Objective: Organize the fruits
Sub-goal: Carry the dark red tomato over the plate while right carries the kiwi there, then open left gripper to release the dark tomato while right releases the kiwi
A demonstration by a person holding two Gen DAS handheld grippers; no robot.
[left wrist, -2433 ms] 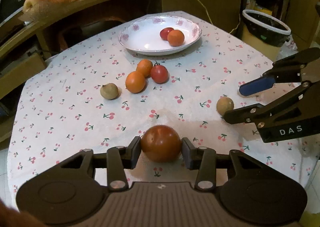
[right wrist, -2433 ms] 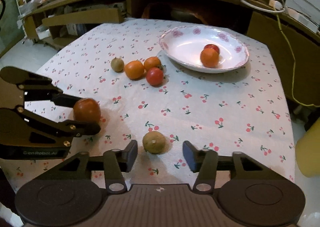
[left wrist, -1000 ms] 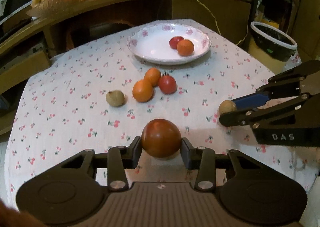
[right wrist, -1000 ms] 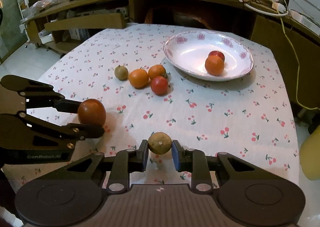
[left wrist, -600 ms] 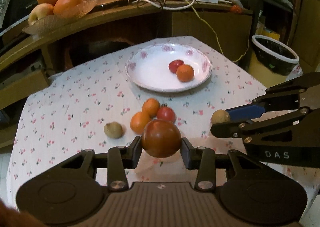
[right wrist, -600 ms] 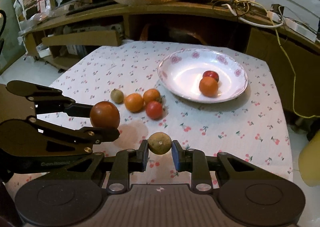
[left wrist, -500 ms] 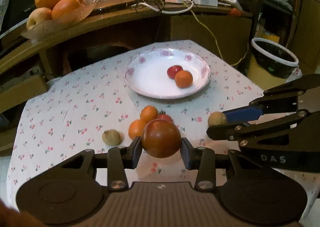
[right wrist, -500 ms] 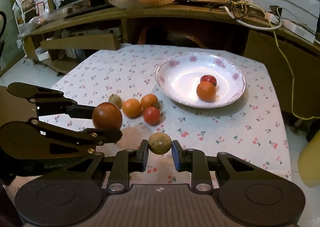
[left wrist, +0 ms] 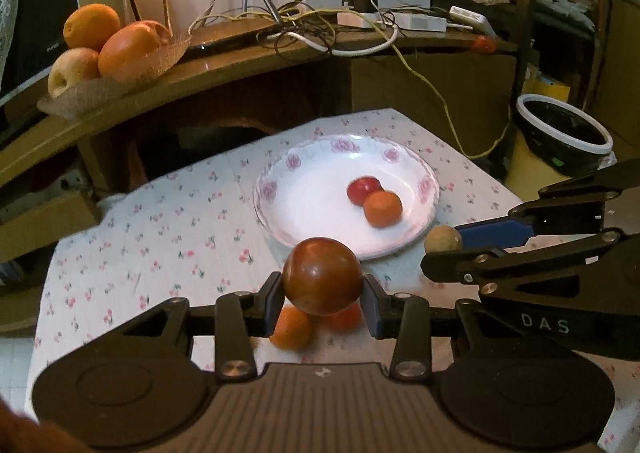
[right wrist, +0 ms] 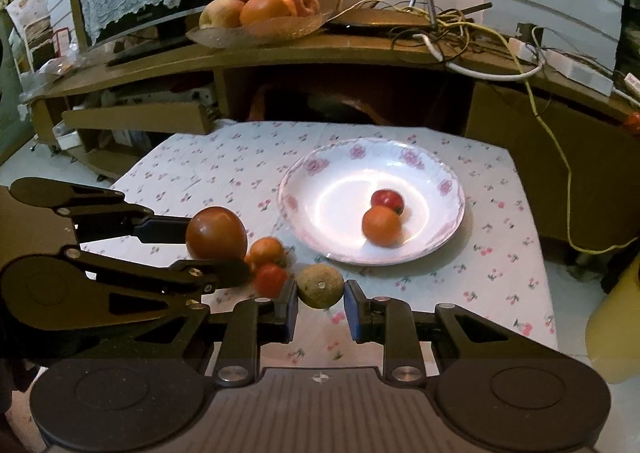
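1. In the left wrist view, the left gripper (left wrist: 323, 295) sits at lower centre, its two pads clamped on a large dark red fruit (left wrist: 322, 276) held clear above the tabletop (left wrist: 160, 237).
2. In the right wrist view, the right gripper (right wrist: 320, 307) sits at lower centre, its pads pinching a small brownish-green fruit (right wrist: 320, 285), also held above the cloth.
3. Just under and behind the held fruits, loose on the tabletop, lie an orange fruit (right wrist: 266, 250) and a small red fruit (right wrist: 271, 278), touching each other.
4. Farther out, at the middle of both views, stands a white plate (right wrist: 320, 181) with pink flowers on its rim. Inside it, toward the right, a red fruit (right wrist: 387, 200) and an orange one (right wrist: 381, 225) touch.
5. At the top, a wooden shelf (right wrist: 320, 53) carries a glass dish of fruit (right wrist: 256, 29) and tangled cables (right wrist: 448, 25).
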